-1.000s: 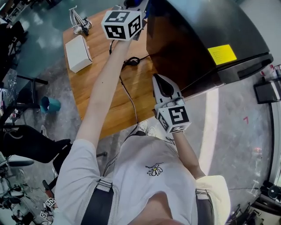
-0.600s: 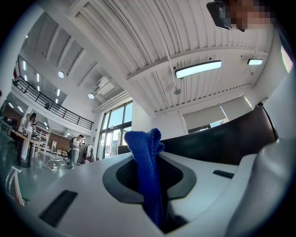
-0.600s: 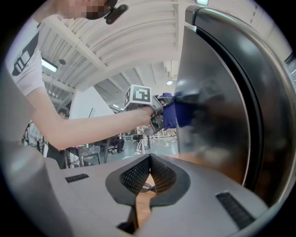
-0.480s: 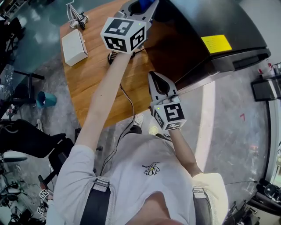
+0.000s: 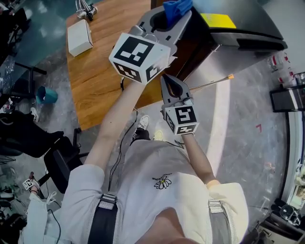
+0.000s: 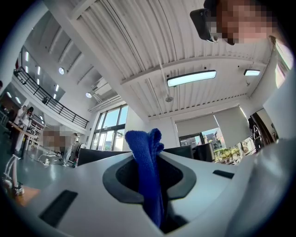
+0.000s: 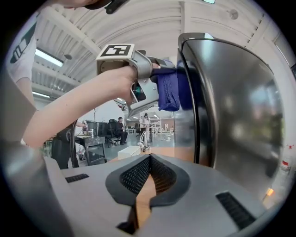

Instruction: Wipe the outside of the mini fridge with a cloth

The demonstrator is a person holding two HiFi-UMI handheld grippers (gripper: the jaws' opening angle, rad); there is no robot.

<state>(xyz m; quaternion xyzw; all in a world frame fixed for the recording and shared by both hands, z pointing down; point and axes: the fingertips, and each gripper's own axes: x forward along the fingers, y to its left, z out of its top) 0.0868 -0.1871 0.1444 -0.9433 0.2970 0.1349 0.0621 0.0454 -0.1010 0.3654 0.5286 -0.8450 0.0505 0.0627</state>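
The black mini fridge (image 5: 248, 16) stands on the wooden table (image 5: 102, 71), with a yellow sticker (image 5: 218, 20) on top. My left gripper (image 5: 170, 14) is raised and shut on a blue cloth (image 5: 177, 5) at the fridge's top front corner. In the right gripper view the cloth (image 7: 169, 90) presses against the upper edge of the fridge (image 7: 226, 106), held by the left gripper (image 7: 152, 76). The left gripper view looks up at the ceiling, with the cloth (image 6: 141, 143) pinched in that gripper (image 6: 149, 159). My right gripper (image 5: 167, 77) hangs lower beside the fridge's front, shut and holding nothing (image 7: 149, 159).
A white box (image 5: 78, 39) and a small metal stand (image 5: 86, 7) sit at the table's far left. A black cable (image 5: 125, 86) trails off the table edge. On the floor to the left are a teal cup (image 5: 46, 94) and a black chair (image 5: 28, 133).
My left gripper has risen with the cloth from the fridge's front face up to its top corner. The right gripper has stayed shut beside the fridge.
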